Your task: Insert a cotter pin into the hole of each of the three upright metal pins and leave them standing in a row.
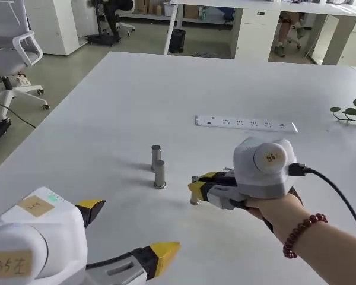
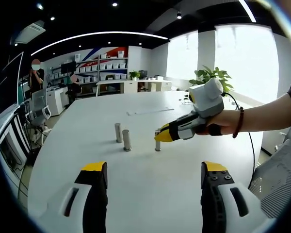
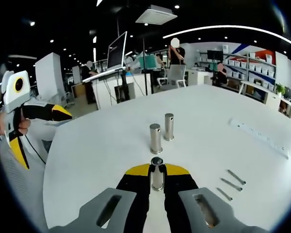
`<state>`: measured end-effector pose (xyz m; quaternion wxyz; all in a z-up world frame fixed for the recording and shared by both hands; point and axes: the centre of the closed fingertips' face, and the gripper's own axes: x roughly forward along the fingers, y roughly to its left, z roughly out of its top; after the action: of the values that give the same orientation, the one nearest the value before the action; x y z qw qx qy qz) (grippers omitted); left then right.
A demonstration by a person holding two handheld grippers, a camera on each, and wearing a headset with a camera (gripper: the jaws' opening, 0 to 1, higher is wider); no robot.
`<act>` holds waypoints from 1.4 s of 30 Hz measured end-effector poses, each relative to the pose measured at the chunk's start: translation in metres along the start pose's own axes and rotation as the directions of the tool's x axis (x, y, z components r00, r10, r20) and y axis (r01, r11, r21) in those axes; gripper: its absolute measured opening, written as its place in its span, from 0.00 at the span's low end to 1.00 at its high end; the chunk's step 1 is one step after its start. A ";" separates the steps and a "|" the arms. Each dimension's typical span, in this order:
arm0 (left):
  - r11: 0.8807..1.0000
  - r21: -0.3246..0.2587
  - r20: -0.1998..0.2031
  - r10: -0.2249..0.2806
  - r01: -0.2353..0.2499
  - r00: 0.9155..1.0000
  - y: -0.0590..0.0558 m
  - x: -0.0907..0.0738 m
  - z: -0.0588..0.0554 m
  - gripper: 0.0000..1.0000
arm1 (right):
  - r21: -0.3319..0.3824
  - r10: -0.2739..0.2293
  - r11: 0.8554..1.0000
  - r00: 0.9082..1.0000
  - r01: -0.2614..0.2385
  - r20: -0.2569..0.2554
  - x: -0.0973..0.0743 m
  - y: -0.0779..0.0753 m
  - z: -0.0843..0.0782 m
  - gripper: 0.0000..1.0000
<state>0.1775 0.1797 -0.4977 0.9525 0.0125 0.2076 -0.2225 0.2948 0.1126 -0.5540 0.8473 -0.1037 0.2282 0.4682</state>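
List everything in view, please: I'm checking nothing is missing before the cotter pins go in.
metal pins: three, silver, upright on the white table; two free, third held by the right gripper.
cotter pins: three, grey, lying on the table beside the held pin.
power strip: one, white, table's far side.
plant: one, green, right table edge.
office chair: one, white, floor left of table.
left gripper: one, yellow-tipped jaws open, near edge.
right gripper: one, yellow-tipped jaws shut on the third pin.

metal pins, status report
Left gripper open, clear of work. Right gripper shut on front metal pin; other two metal pins upright. Three cotter pins loose on table. Nothing blocking.
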 end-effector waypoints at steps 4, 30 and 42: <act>1.000 -0.003 0.021 -0.005 0.005 1.000 -0.001 -0.001 0.002 0.77 | 0.006 0.015 1.000 1.000 -0.015 0.001 -0.001 0.007 -0.005 0.04; 1.000 0.017 0.010 0.013 -0.013 1.000 -0.002 -0.005 -0.003 0.76 | -0.085 0.018 0.996 0.999 -0.021 -0.044 -0.008 0.023 -0.026 0.11; 0.999 0.022 0.017 0.023 -0.023 1.000 0.000 -0.010 0.000 0.77 | -0.116 0.021 0.993 0.999 -0.025 -0.036 -0.025 0.020 -0.021 0.19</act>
<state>0.1697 0.1841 -0.4942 0.9565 0.0236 0.1968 -0.2140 0.2604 0.0964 -0.5599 0.8304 -0.1583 0.2164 0.4885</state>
